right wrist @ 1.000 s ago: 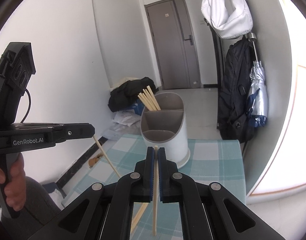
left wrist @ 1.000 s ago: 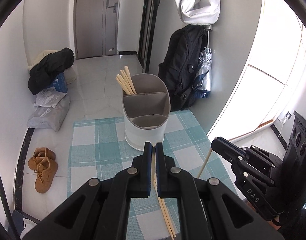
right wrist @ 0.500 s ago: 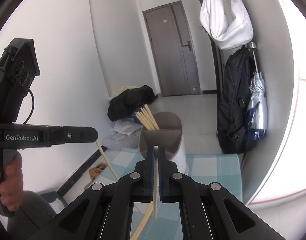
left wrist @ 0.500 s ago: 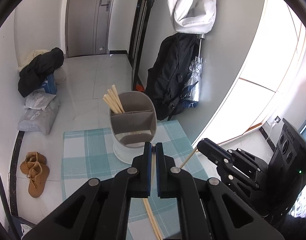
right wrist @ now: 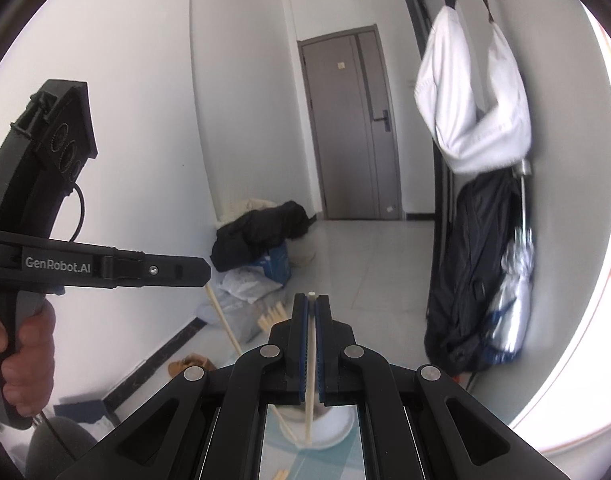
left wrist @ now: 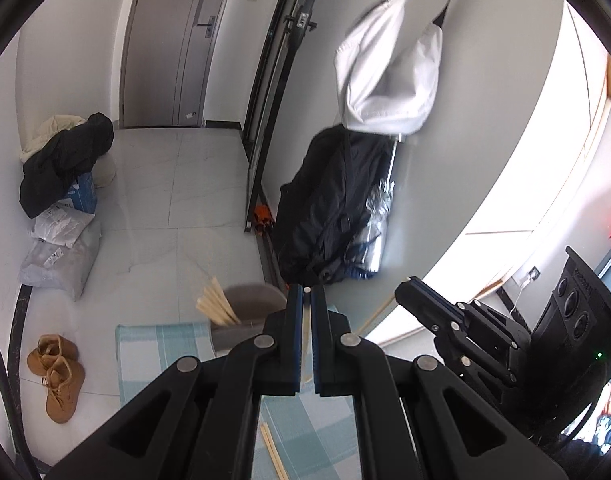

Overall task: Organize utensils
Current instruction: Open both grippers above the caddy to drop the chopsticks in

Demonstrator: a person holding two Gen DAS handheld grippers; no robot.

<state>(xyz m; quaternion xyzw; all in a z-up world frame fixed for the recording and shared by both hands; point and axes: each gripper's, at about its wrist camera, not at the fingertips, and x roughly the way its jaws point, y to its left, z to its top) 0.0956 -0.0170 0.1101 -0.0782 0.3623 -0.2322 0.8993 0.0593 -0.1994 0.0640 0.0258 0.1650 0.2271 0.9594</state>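
- Left hand-held gripper (left wrist: 304, 300) clamps one chopstick (left wrist: 304, 344); it hides most of the utensil holder (left wrist: 247, 312) at lower centre.
- Right hand-held gripper (right wrist: 312, 306) clamps another chopstick (right wrist: 310, 360).
- Backpack (left wrist: 329, 208) hangs right.

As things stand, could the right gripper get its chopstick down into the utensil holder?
Probably yes. The right gripper is shut on a chopstick above the utensil holder. The bundled chopsticks crowd one end only, and the left gripper, holding its own, is off to the side.

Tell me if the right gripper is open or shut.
Shut: the right gripper has its blue-padded jaws clamped on a pale wooden chopstick, whose tip pokes out above them.
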